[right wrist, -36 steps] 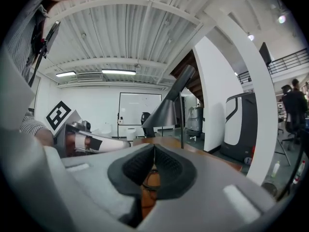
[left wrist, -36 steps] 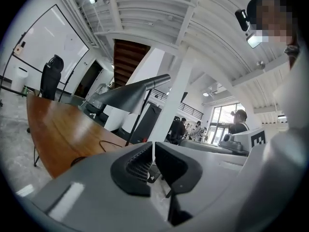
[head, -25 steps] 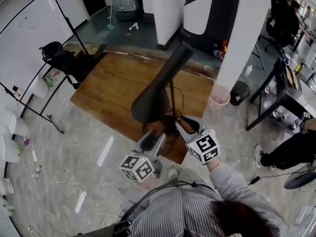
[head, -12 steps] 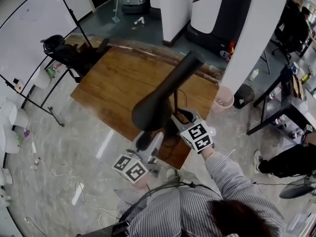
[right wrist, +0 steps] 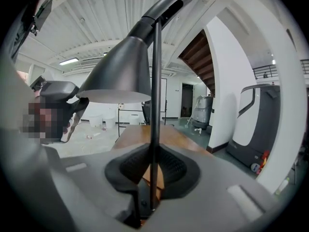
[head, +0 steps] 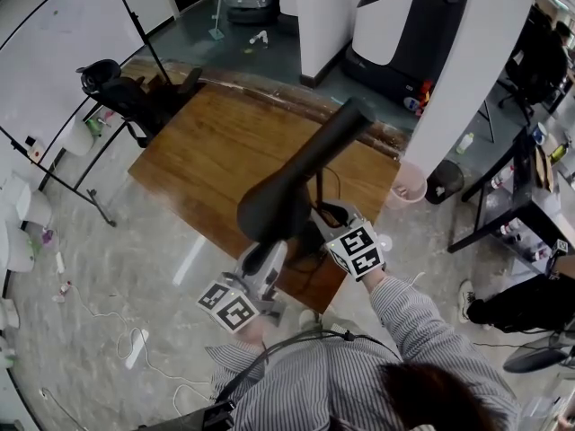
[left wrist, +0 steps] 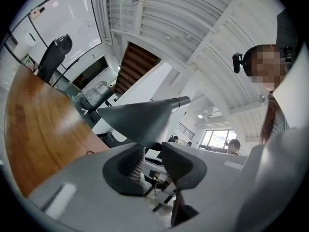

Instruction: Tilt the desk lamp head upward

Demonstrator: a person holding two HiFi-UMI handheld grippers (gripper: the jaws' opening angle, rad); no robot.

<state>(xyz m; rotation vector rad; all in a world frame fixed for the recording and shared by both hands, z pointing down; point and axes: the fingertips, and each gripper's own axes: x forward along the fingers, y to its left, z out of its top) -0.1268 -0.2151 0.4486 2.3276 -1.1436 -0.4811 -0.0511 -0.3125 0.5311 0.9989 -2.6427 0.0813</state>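
Centrally, a black desk lamp (head: 314, 155) stands near the front edge of a brown wooden worktop (head: 207, 151). Its cone-shaped lamp head (head: 269, 206) hangs with the wide mouth facing downward, and its narrow neck slopes up and away from the person. The left gripper (left wrist: 148, 149) meets the wide end from the person's side. Its fingers (left wrist: 129, 163) have just been closing, and the lower rim of the lamp head sits between them, touching both ribbed pads.

Just to the right, the right gripper (right wrist: 154, 148) has its fingers drawn together on the lamp's thin upright pole (right wrist: 155, 81), below the lamp head. The pole runs straight up through the middle of the grip.

Each gripper carries a cube (head: 355, 250) printed with square black-and-white marker patterns. Striped sleeves (head: 404, 312) show behind both grippers.

On the grey floor (head: 153, 268) beyond the worktop's right corner, a pink bin (head: 397, 191) stands at the foot of a white pillar (head: 458, 70). A dark bin (head: 442, 180) stands just beside it. What lies inside either bin cannot be made out.
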